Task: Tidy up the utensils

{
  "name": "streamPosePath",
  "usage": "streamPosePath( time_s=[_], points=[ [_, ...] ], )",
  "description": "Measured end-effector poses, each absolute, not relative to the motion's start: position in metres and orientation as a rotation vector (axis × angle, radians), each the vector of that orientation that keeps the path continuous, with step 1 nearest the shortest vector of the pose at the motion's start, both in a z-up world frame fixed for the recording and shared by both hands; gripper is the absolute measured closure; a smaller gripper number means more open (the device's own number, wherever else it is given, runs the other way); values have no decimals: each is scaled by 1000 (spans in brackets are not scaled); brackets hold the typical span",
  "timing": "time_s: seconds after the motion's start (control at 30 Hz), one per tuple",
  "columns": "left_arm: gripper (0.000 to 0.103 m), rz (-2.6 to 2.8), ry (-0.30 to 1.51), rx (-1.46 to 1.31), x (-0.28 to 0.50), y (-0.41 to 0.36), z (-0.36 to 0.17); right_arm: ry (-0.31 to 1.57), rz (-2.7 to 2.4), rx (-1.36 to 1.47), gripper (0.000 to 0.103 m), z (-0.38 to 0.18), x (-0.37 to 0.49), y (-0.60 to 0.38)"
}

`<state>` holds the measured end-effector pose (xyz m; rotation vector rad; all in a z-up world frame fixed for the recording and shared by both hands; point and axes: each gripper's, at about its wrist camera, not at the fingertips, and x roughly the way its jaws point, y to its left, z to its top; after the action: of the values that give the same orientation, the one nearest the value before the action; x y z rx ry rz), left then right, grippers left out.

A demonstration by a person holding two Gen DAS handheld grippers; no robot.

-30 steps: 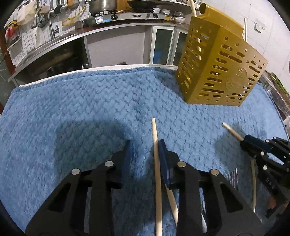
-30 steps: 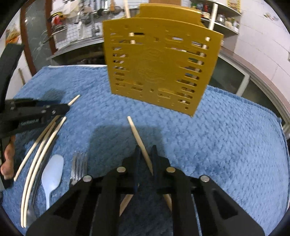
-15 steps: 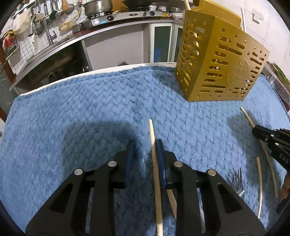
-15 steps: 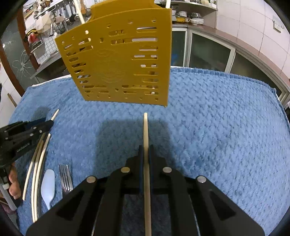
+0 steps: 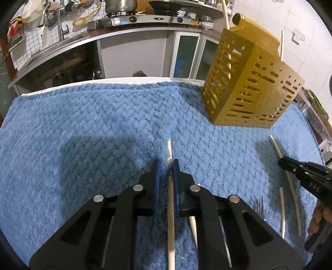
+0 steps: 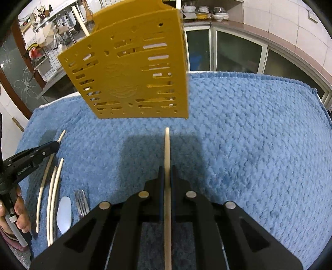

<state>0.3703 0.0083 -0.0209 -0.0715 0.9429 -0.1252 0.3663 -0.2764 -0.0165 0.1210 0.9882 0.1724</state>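
My left gripper (image 5: 166, 166) has closed almost fully around a pale wooden chopstick (image 5: 170, 157); a narrow gap remains on its left side. A second chopstick (image 5: 194, 232) lies under its right finger. My right gripper (image 6: 167, 171) is shut on another chopstick (image 6: 167, 145), held above the towel and pointing at the yellow slotted utensil holder (image 6: 132, 70). The holder (image 5: 249, 87) stands at the far right in the left wrist view, with chopsticks standing in it. Loose chopsticks (image 6: 53, 187), a spoon (image 6: 64, 214) and a fork (image 6: 82, 202) lie on the towel.
A blue textured towel (image 5: 93, 128) covers the table. Behind it runs a kitchen counter with a stove (image 5: 145, 18) and sink. Glass cabinet doors (image 6: 238, 52) stand beyond the table's far edge. The other gripper (image 5: 307, 178) shows at the right in the left wrist view.
My left jaws have closed in around the chopstick. My right gripper has lifted and straightened its chopstick and swung toward the holder's right side.
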Motion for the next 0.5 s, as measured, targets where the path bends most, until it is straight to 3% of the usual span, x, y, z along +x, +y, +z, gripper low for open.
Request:
streamPosePath(
  time_s=[0.3, 0.4, 0.5],
  points=[
    [93, -134, 940, -89, 365, 12, -17, 989, 175, 117, 97, -19, 360, -277],
    [103, -164, 954, -99, 359, 14, -15, 993, 177, 113, 97, -20, 359, -278],
    [103, -167, 962, -61, 352, 10, -15, 998, 174, 115, 97, -20, 359, -279]
  ],
)
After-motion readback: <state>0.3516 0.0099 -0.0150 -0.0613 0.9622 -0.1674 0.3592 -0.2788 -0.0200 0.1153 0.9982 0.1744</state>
